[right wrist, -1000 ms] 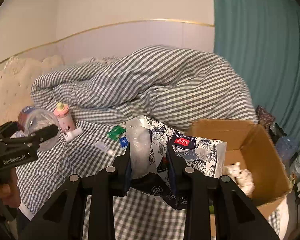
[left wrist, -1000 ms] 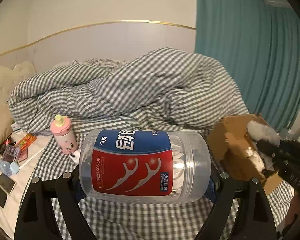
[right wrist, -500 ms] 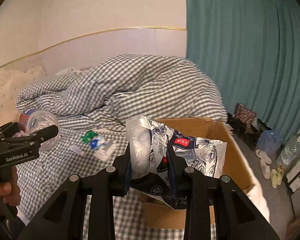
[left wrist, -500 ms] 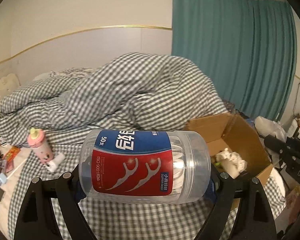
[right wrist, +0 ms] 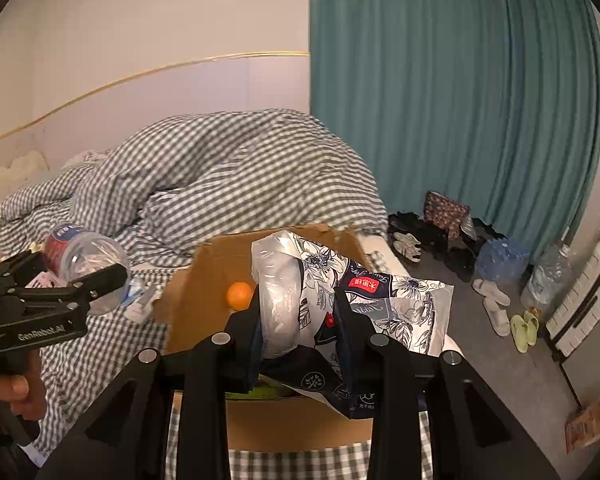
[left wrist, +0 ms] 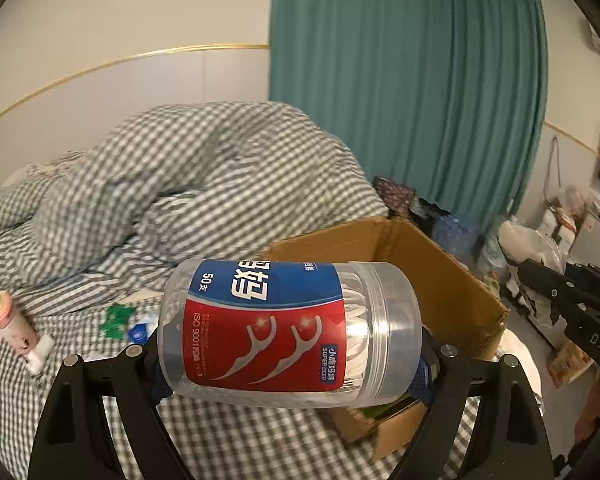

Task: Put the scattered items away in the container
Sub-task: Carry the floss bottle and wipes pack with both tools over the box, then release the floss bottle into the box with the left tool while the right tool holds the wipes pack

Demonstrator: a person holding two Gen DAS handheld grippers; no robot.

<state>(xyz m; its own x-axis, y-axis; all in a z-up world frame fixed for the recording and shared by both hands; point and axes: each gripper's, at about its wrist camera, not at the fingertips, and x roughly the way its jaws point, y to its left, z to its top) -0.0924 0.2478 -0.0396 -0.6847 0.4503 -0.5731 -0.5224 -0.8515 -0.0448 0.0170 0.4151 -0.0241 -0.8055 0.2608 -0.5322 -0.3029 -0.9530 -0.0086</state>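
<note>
My left gripper [left wrist: 290,354] is shut on a clear floss-pick jar [left wrist: 288,328] with a red and blue label, held sideways in front of the open cardboard box [left wrist: 452,280]. My right gripper [right wrist: 296,320] is shut on a floral plastic packet [right wrist: 364,292], held over the cardboard box [right wrist: 216,280] at the bed's edge. An orange [right wrist: 239,294] lies inside the box. In the right wrist view the left gripper [right wrist: 80,280] with its jar [right wrist: 84,256] shows at the left, held by a hand [right wrist: 16,392].
A pink bottle [left wrist: 10,320], a green packet [left wrist: 118,318] and small white items lie on the checked sheet. A rumpled checked duvet [left wrist: 188,184] fills the bed behind. Slippers [right wrist: 496,308], water bottles [right wrist: 548,276] and a teal curtain [right wrist: 452,100] stand to the right.
Both grippers have swung right across the bed toward the box, each keeping its item. The box now sits under the right gripper and close ahead of the left.
</note>
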